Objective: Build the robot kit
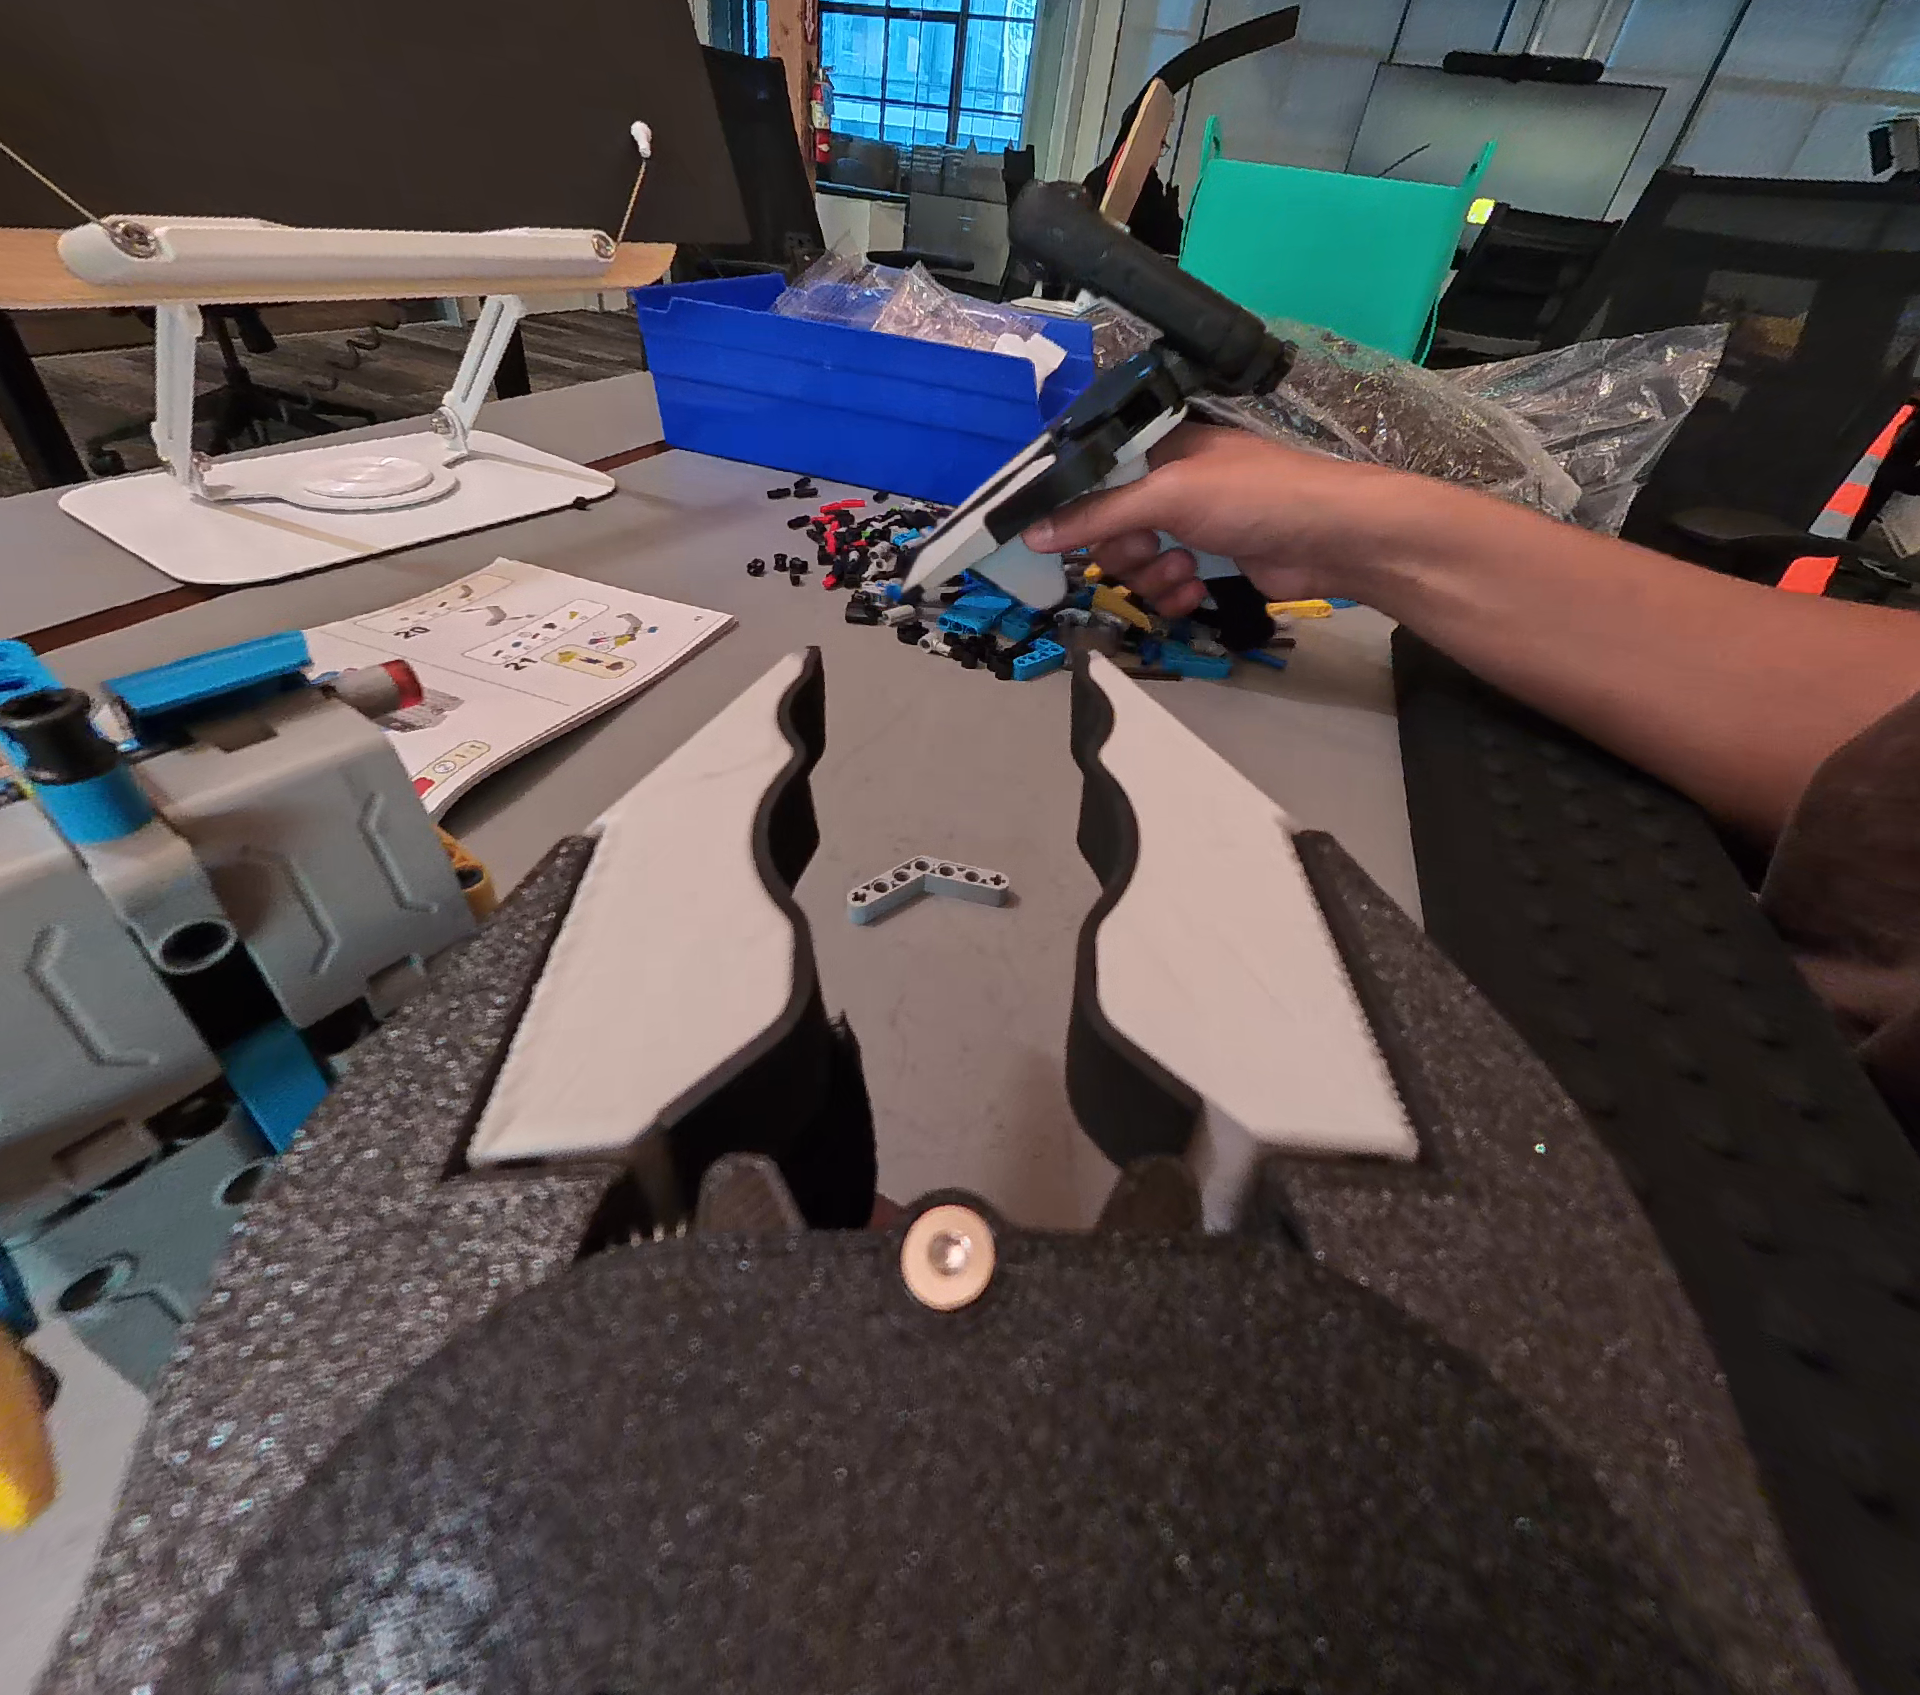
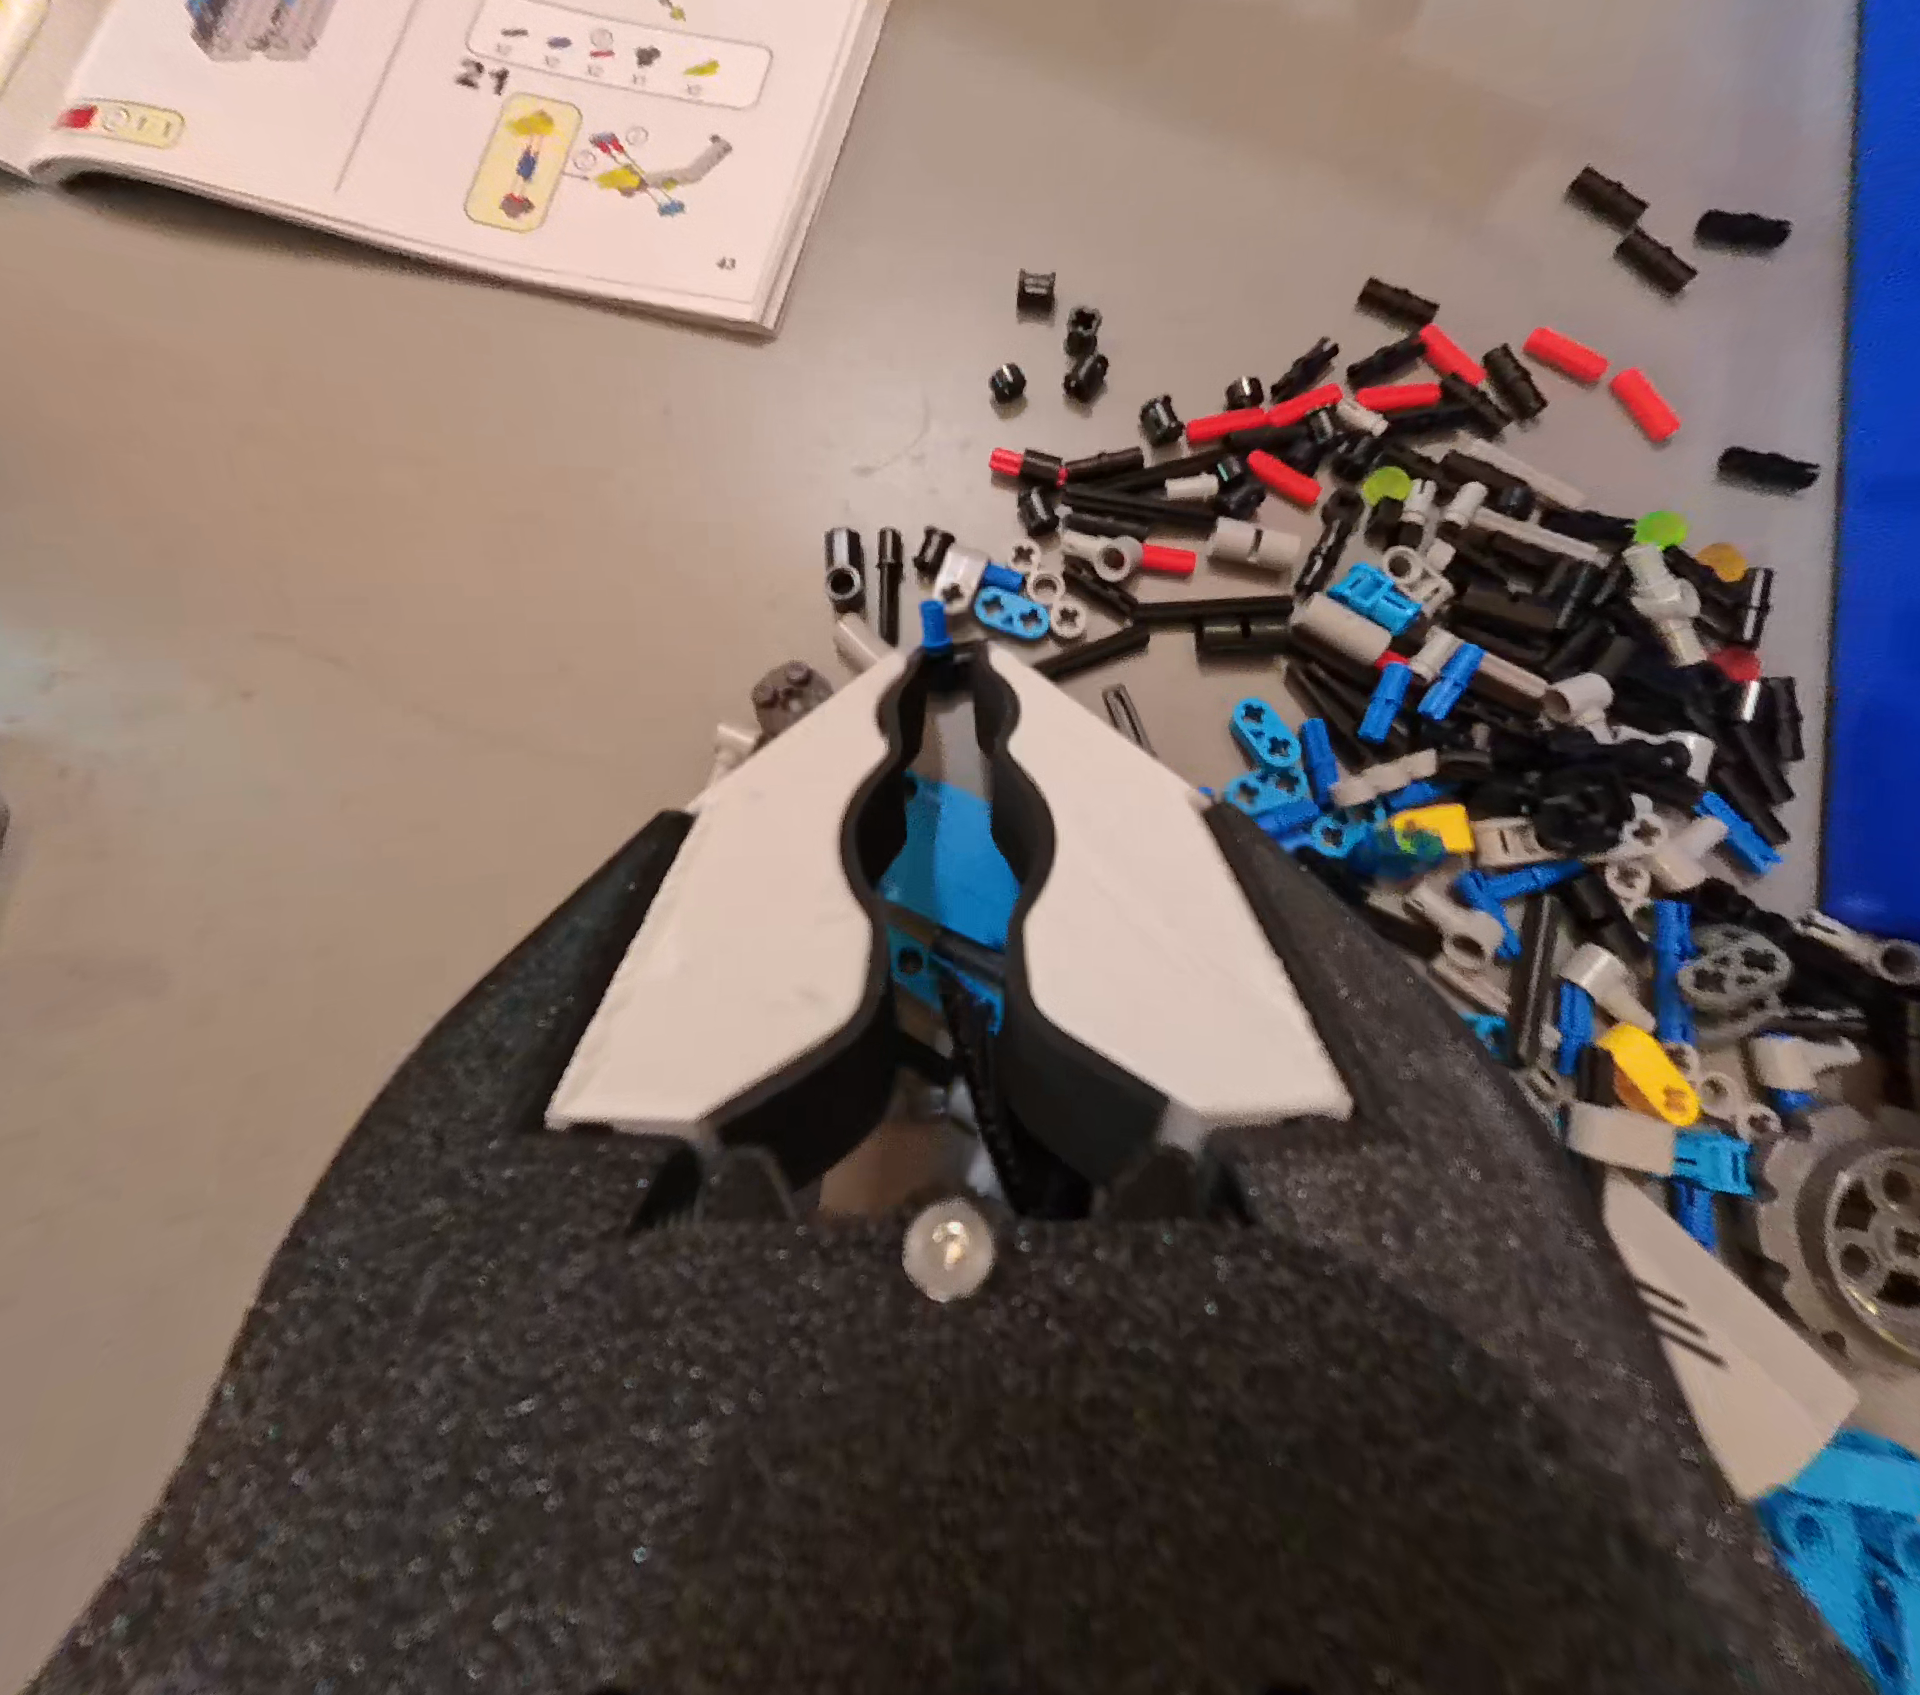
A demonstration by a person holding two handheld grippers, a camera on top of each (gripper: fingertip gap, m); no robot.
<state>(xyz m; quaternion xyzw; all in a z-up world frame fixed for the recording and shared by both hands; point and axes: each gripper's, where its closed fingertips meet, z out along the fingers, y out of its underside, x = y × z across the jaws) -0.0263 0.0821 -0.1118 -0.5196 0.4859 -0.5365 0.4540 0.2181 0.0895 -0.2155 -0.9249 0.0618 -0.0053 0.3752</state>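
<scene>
blue pin (image 2: 933, 629) pinched at fingertips of right gripper (image 2: 943, 660), jaws nearly together on it, long axis pointing ahead along the fingers, at near edge of loose parts pile (image 2: 1455, 606) | grey angled beam (image 1: 928, 887) flat on table (image 1: 935, 762), between parted empty jaws of left gripper (image 1: 943, 679), short of tips | booklet (image 2: 499, 35) left of pile

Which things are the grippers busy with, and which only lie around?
At the grippers: left gripper, open over bent beam; right gripper, closed on blue pin at pile edge.
Lying around: booklet, blue bin, white stand, model.
</scene>
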